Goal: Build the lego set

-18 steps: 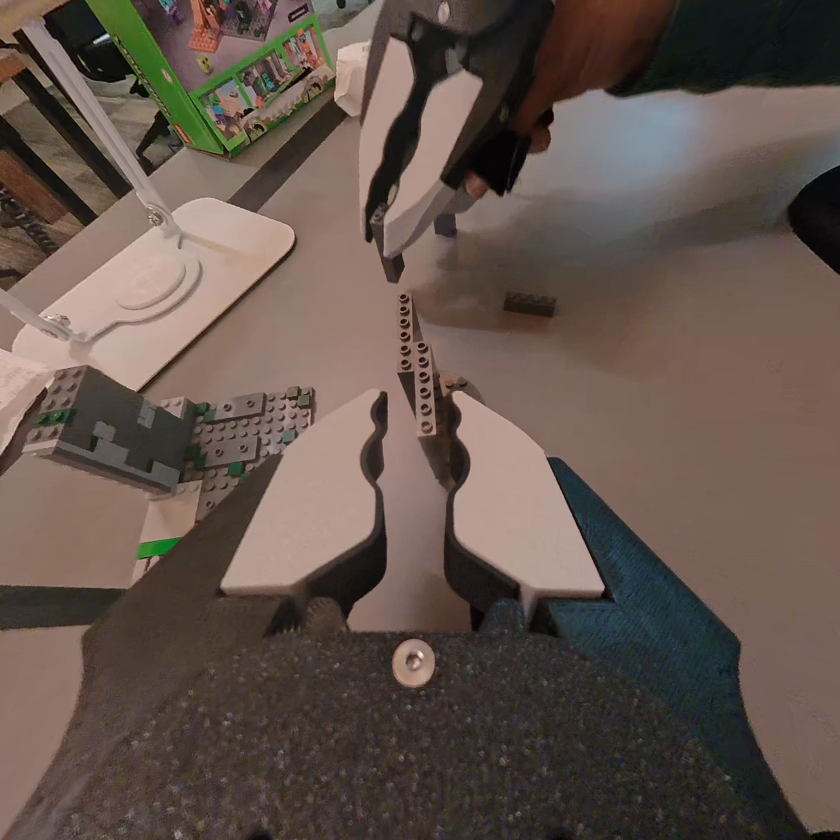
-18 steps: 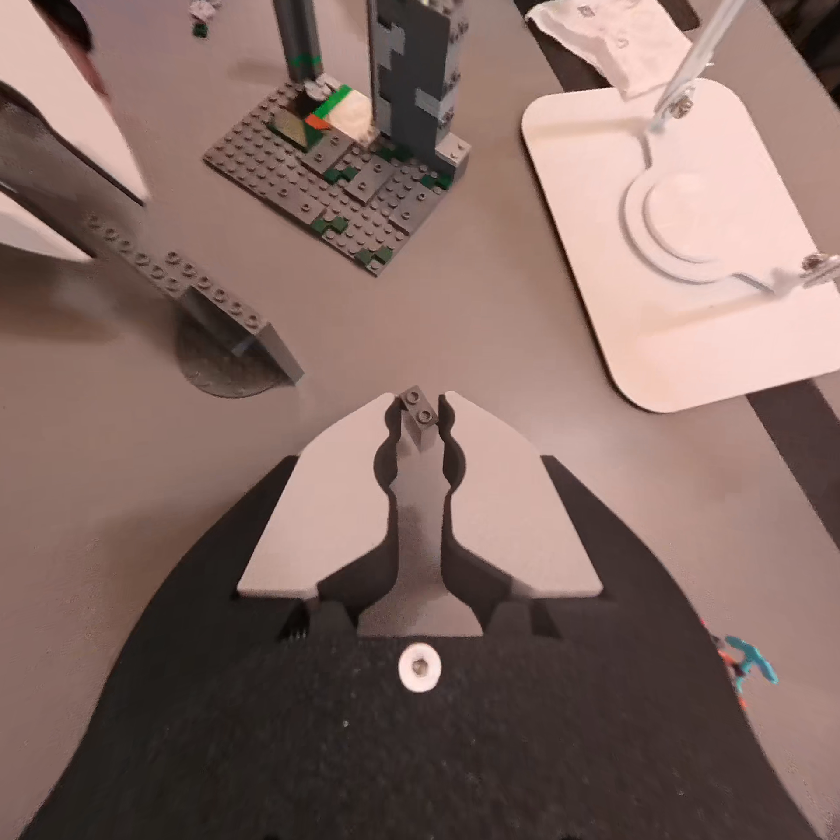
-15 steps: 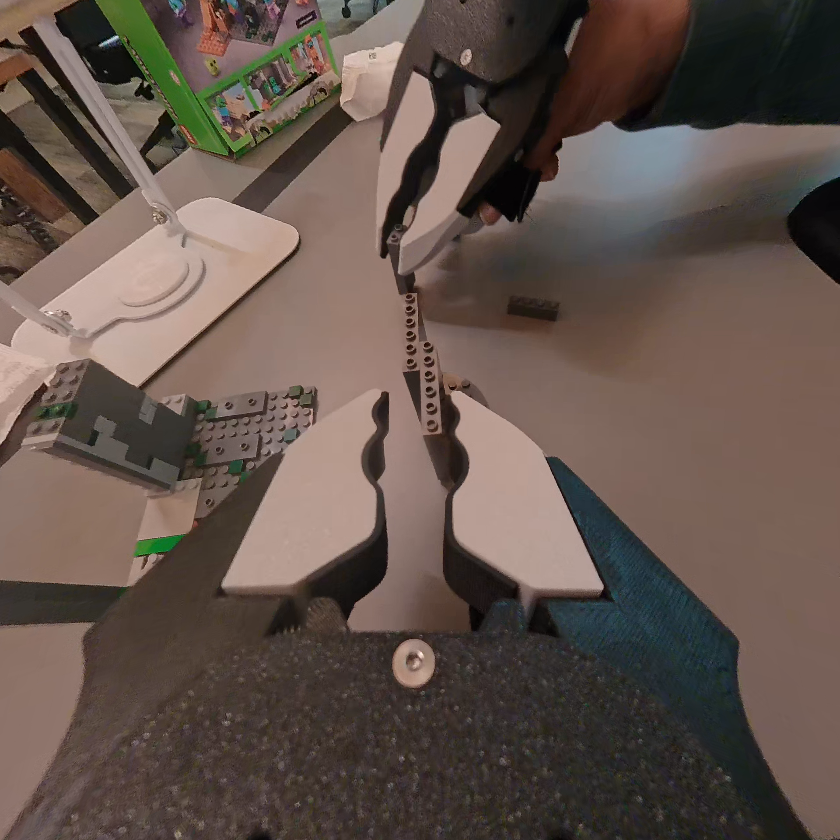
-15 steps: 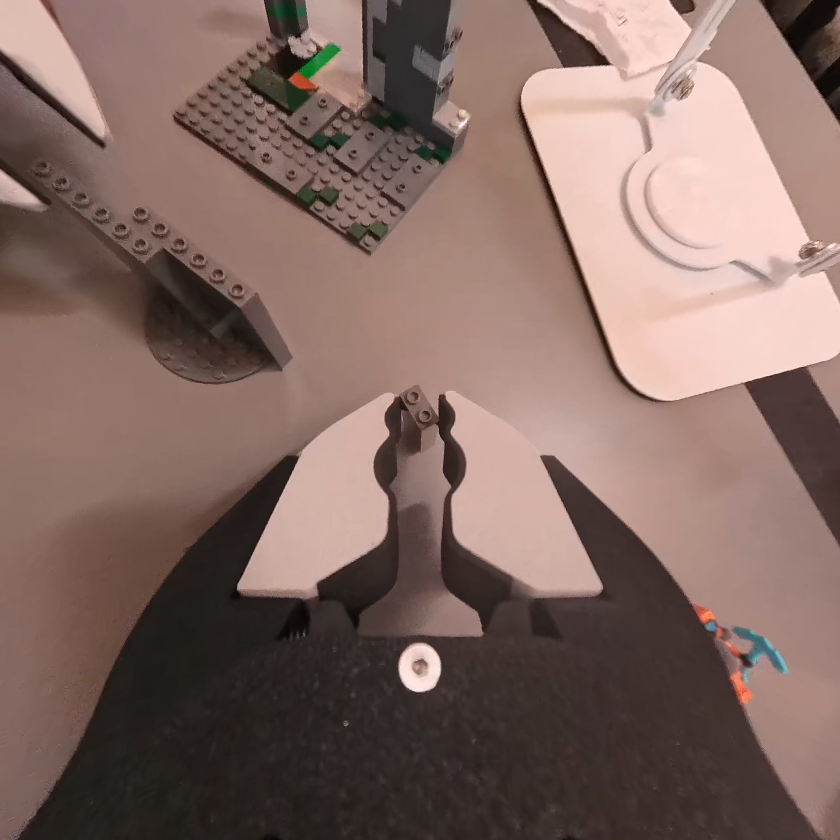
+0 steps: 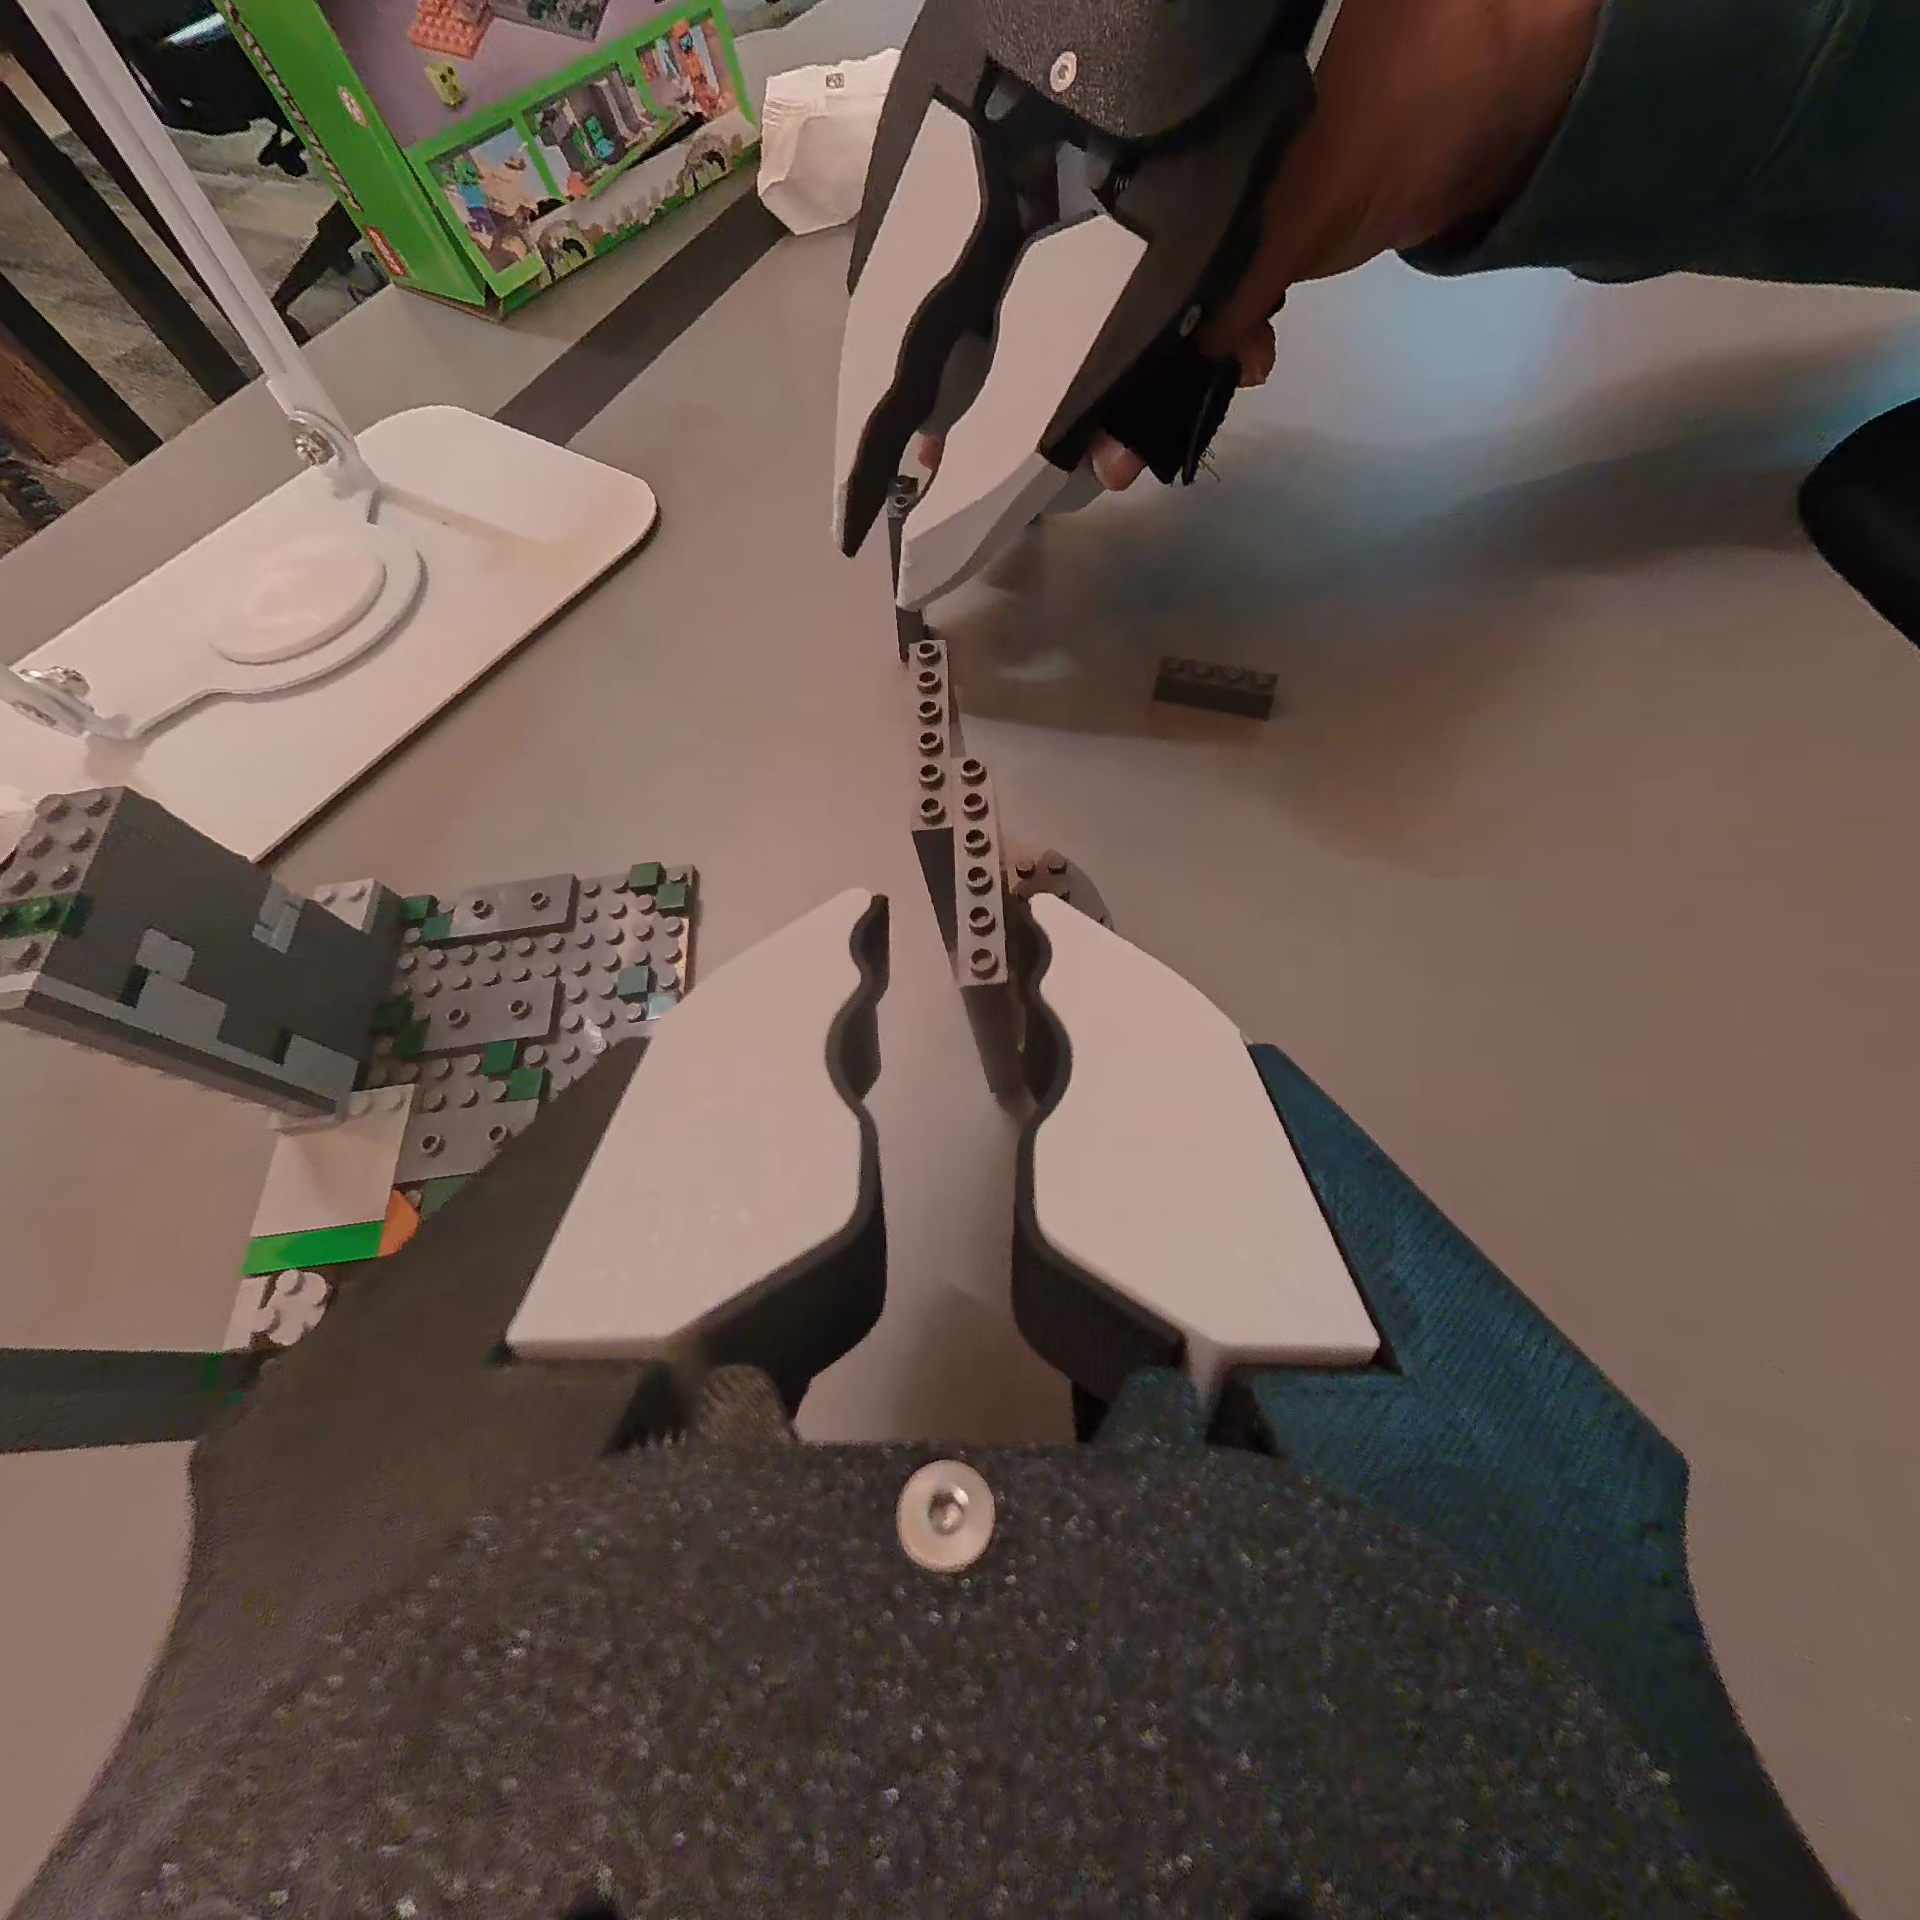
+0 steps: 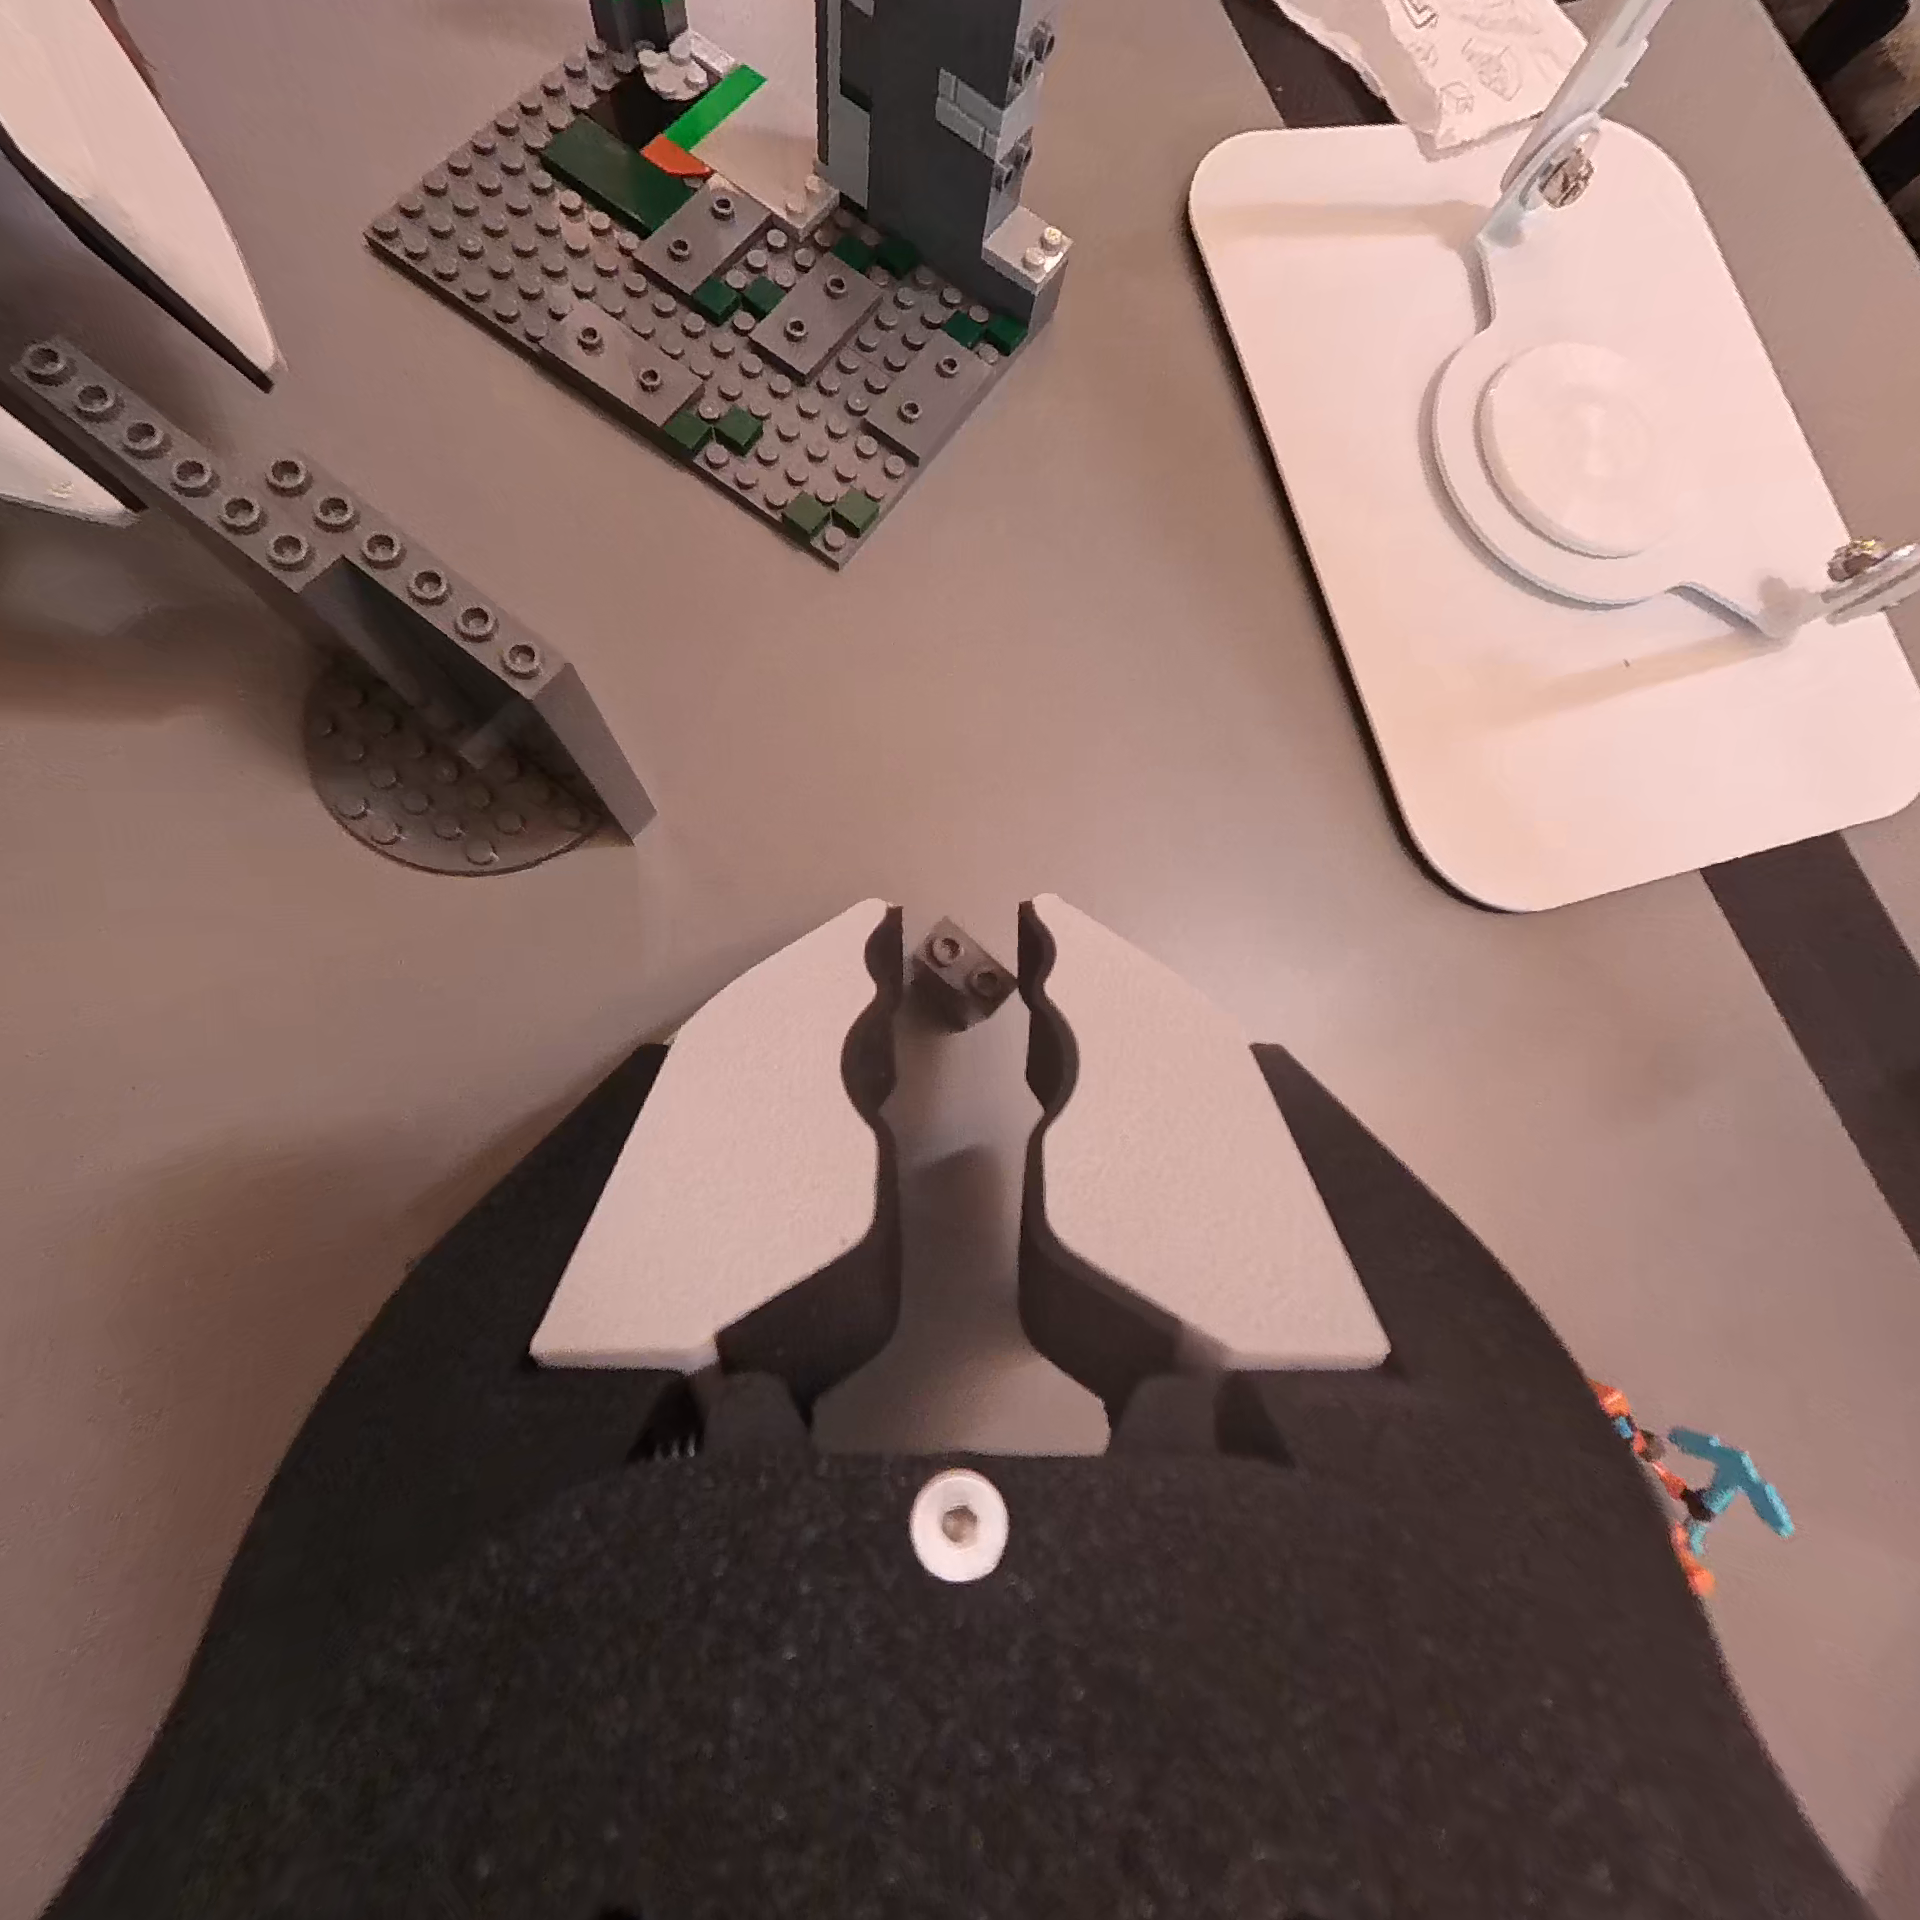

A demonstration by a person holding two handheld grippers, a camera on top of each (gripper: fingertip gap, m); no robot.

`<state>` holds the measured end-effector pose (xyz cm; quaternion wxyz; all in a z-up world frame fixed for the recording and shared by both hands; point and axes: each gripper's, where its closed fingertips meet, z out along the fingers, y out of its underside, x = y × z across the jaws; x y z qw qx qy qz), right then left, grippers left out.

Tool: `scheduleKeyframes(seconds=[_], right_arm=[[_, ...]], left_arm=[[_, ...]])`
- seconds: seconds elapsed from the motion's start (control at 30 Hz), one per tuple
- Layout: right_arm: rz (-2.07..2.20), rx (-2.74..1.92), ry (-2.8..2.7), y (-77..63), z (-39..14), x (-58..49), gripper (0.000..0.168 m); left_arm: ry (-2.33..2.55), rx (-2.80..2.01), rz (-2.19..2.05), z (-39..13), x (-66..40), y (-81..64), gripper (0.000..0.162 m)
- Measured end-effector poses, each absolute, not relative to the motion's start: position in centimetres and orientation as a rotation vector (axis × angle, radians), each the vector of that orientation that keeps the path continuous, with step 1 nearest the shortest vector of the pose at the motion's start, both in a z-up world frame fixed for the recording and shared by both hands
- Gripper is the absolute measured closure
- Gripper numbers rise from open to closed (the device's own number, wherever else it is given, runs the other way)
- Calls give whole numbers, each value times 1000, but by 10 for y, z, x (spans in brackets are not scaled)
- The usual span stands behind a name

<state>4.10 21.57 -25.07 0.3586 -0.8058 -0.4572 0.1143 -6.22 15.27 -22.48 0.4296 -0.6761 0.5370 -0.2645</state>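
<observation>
A grey arch assembly (image 5: 961, 831) with two offset rows of studs stands on a round dark plate (image 6: 416, 790). It also shows in the right wrist view (image 6: 343, 551). My left gripper (image 5: 956, 906) is closed to a narrow gap around its near end, which lies against the right finger. My right gripper (image 6: 961, 912) is shut on a small dark 1x2 brick (image 6: 961, 982), held askew. In the left wrist view the right gripper (image 5: 878, 574) hangs just above the assembly's far end. A dark baseplate (image 6: 582, 343) carries a tall grey tower (image 6: 914, 125).
A white stand base (image 6: 1558, 499) lies right of the baseplate. A loose dark brick (image 5: 1214, 688) lies on the table beyond the assembly. A green set box (image 5: 540, 135) and a white paper bag (image 5: 816, 156) stand at the back. A small orange and teal piece (image 6: 1704, 1496) lies at the right. My left gripper's tips are some 6 centimetres from the round dark plate (image 6: 416, 790).
My right gripper has come in and down toward the far end of the arch assembly. The small brick now sits more askew between its fingers. My left gripper has stayed put.
</observation>
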Motion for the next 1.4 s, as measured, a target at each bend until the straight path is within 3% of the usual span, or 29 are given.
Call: scheduleKeyframes(seconds=[0.53,1.0,1.27,1.4], right_arm=[[371,-1909,-873,216,-165,76,145],[414,-2130,-952,117,-252,73,143],[357,-2209,-967,115,-275,43,140],[329,-2206,-1003,119,-278,43,153]], left_arm=[[1321,-1688,-676,-224,-62,153,140],[1344,-1709,-670,-233,-59,152,141],[1346,-1707,-669,-233,-59,151,143],[1346,-1700,-680,-232,-60,149,144]])
